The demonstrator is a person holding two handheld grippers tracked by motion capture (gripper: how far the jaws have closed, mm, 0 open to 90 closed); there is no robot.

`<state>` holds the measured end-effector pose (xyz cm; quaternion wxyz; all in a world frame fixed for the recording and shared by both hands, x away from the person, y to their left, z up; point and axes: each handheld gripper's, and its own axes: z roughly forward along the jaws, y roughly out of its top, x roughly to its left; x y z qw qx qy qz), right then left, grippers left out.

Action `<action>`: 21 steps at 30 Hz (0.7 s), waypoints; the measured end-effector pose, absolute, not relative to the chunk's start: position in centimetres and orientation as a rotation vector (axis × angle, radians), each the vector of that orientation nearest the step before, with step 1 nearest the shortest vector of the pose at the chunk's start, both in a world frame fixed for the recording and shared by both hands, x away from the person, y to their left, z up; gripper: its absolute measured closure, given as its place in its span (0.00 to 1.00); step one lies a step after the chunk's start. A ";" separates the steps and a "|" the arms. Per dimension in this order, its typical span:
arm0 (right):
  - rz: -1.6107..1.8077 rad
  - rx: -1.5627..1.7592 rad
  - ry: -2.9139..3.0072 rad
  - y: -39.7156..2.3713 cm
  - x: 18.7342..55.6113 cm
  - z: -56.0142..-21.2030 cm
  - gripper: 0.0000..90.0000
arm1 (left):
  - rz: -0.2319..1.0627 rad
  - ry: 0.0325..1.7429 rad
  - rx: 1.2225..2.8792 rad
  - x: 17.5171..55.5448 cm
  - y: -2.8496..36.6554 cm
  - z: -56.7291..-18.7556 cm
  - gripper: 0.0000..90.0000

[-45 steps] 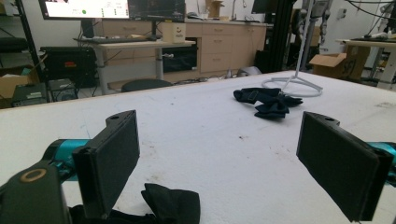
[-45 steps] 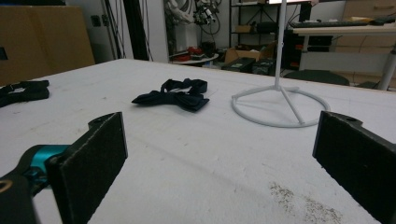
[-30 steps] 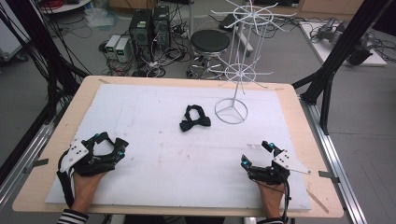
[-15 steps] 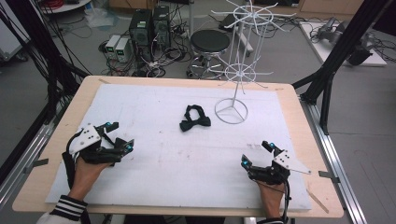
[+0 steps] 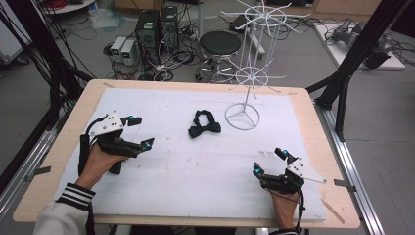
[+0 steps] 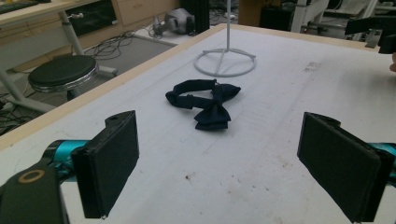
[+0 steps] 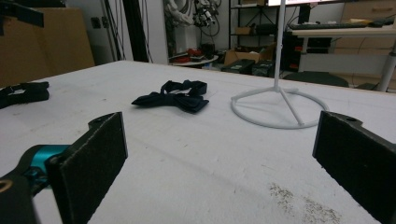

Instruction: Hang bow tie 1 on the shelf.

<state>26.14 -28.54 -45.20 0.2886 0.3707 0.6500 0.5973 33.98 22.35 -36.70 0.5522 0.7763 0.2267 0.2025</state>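
— Since a second ago the left gripper (image 5: 138, 132) has lifted off the near left of the worktop (image 5: 58, 142) and swung toward the middle; the right gripper (image 5: 269, 161) has stayed where it was, near the front right edge. Where does the bow tie sit now?

— Same spot as before. The bow tie (image 5: 204, 124) lies flat on the white sheet (image 5: 195, 181), a little far of the worktop's centre, its strap looped on the far side and the knot and wings nearer. Nothing is touching it.

— How close is the left gripper to it?

— Near, but apart. In the left gripper view the bow tie (image 6: 204, 101) lies ahead between the two black jaws, with bare sheet in between. The jaws stand wide apart and hold nothing.

— And the right one?

— Well apart from the bow tie, low over the sheet at the near right. In the right gripper view its jaws are also spread wide and empty, and the bow tie (image 7: 172, 99) shows farther off, left of centre.

— What stands beside the bow tie?

— A white wire rack (image 5: 248, 78), just to its right. Its ring base (image 5: 242, 117) rests on the sheet, close to the bow tie without touching it, and the pole rises to rings with hooks.

— Beyond the worktop?

— On the floor past the far edge stand a black round stool (image 5: 220, 43) and some computer cases (image 5: 155, 28) with tangled cables.
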 end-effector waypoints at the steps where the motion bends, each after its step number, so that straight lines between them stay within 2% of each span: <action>1: 1.594 0.988 1.735 -28.5 26.1 -45.2 0.03 | 0.470 0.529 1.842 34.2 22.2 -36.5 0.15; 21: 1.595 0.981 1.733 -28.6 26.1 -45.2 0.03 | 0.379 0.462 1.981 38.5 18.0 -34.4 0.15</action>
